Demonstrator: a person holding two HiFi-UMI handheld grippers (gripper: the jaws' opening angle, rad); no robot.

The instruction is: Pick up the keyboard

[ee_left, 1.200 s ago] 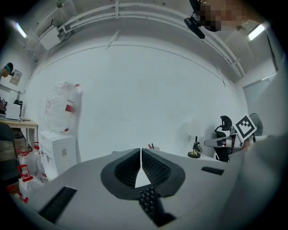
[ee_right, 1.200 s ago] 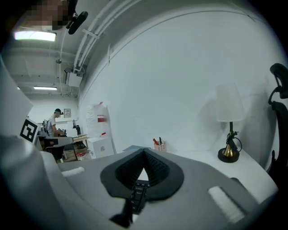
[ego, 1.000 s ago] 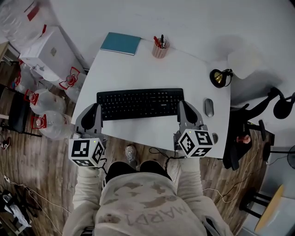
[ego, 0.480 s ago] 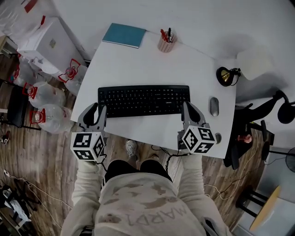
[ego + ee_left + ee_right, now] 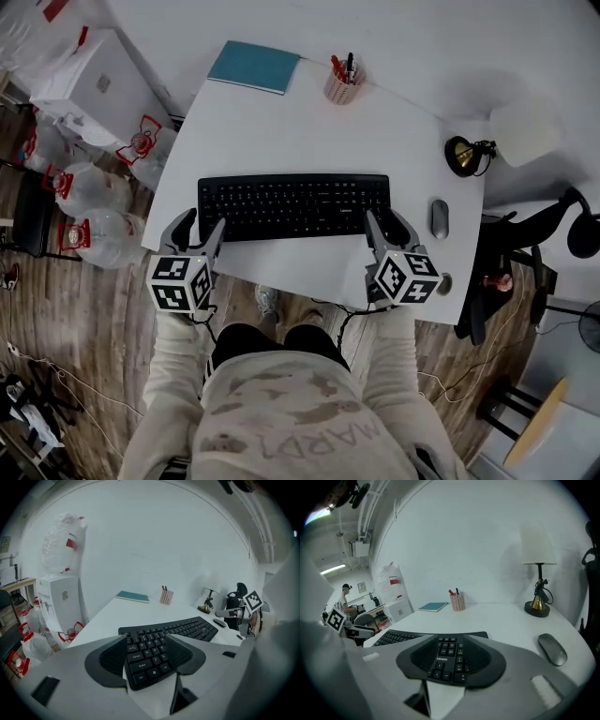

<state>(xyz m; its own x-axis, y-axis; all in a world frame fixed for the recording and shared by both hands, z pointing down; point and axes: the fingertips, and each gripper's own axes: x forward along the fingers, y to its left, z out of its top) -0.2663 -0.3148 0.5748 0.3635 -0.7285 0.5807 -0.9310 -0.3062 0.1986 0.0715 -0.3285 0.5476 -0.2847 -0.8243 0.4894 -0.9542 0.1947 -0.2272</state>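
Note:
A black keyboard lies flat across the middle of the white desk. My left gripper is at its left end and my right gripper at its right end. Both point forward and down. The jaws of both are opening. In the left gripper view the keyboard's left corner lies in the gap of the left gripper, with no pad pressing on it. In the right gripper view the number-pad end of the keyboard sits in the gap of the right gripper, also unpressed.
A grey mouse lies just right of the keyboard. A lamp stands behind it. A pen cup and a teal notebook sit at the back. A white cabinet and plastic bags crowd the floor left.
Both grippers have come down and forward to the keyboard's ends. Their jaws, shut a second ago, now stand apart around the keyboard's corners.

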